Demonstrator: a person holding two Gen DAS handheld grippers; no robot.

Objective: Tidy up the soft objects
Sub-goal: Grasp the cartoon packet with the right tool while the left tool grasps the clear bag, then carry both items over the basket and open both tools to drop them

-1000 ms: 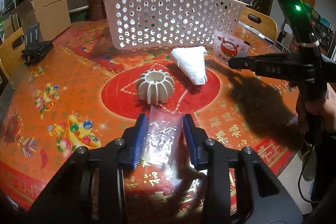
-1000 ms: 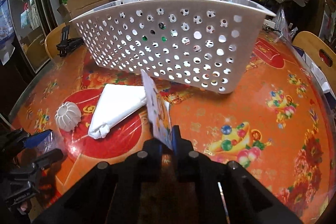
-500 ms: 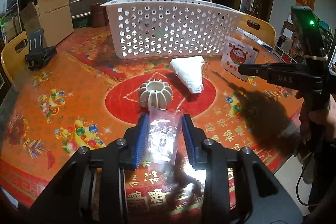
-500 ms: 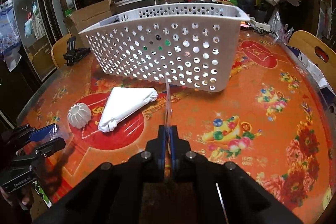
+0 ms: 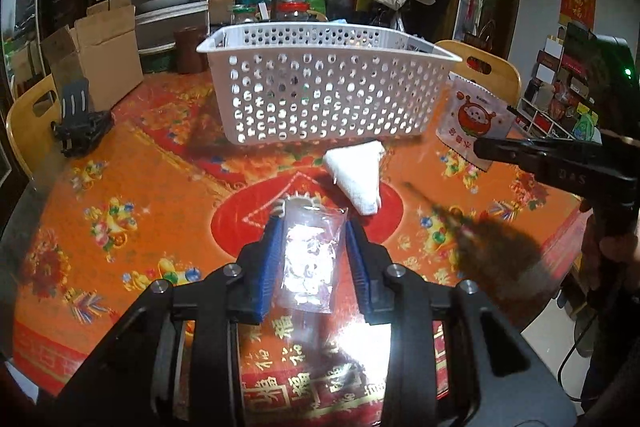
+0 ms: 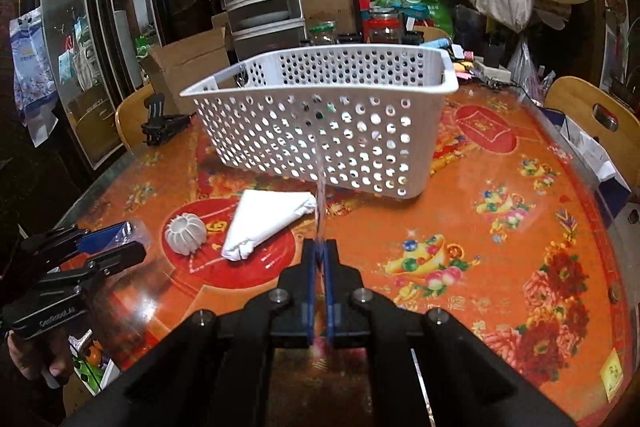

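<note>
Both tongs loaded, short of the basket [image 6: 320,131].
Left gripper [image 5: 312,247] pinches a clear bag [image 5: 310,259]; right gripper [image 6: 320,259] pinches a packet [image 5: 472,125] edge-on, apparently thinly, so it may slip.

So the basket [image 5: 328,87] sits toward the far side of the tabletop [image 5: 132,195], with a cardboard box [image 5: 96,55] off to its left and jars [image 5: 290,9] behind it. Just near of the basket lies the folded towel [image 5: 358,177], and the ribbed ball [image 6: 185,233] is a bit left of that. The left claw [image 5: 312,247] has a clear bag [image 5: 310,259] between its fingers, above the tabletop's near part. On the right, the right claw [image 6: 320,259] pinches a printed packet [image 5: 472,123], up beside the basket's right end.
</note>
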